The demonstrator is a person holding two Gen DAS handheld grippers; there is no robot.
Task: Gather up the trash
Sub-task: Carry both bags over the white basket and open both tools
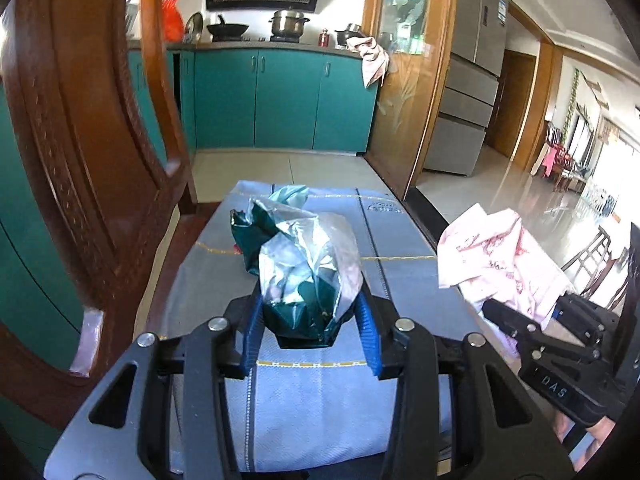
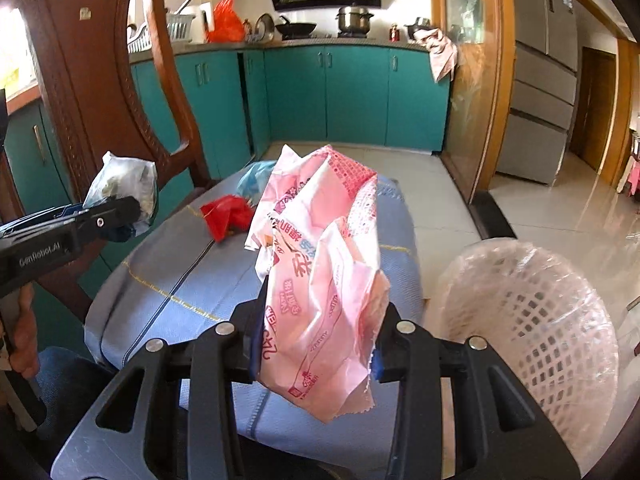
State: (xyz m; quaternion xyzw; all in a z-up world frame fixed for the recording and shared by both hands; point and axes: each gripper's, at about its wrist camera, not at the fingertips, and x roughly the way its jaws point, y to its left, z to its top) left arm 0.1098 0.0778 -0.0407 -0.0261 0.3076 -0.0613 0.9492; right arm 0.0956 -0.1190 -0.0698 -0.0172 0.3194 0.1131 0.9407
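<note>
My left gripper (image 1: 310, 328) is shut on a crumpled green and silver foil wrapper (image 1: 300, 264) and holds it above the blue-grey cloth (image 1: 320, 400). It also shows at the left of the right wrist view (image 2: 120, 210), with the wrapper (image 2: 124, 184) in it. My right gripper (image 2: 318, 344) is shut on a crumpled pink wrapper (image 2: 320, 280); in the left wrist view that wrapper (image 1: 492, 260) is at the right. A red wrapper (image 2: 226, 214) and a light blue bag (image 2: 254, 178) lie on the cloth.
A white lattice waste basket (image 2: 532, 320) lined with clear plastic stands low at the right. A carved wooden chair (image 2: 104, 92) stands at the left of the cloth-covered table. Teal kitchen cabinets (image 2: 340, 92) and a fridge (image 2: 544, 80) are behind.
</note>
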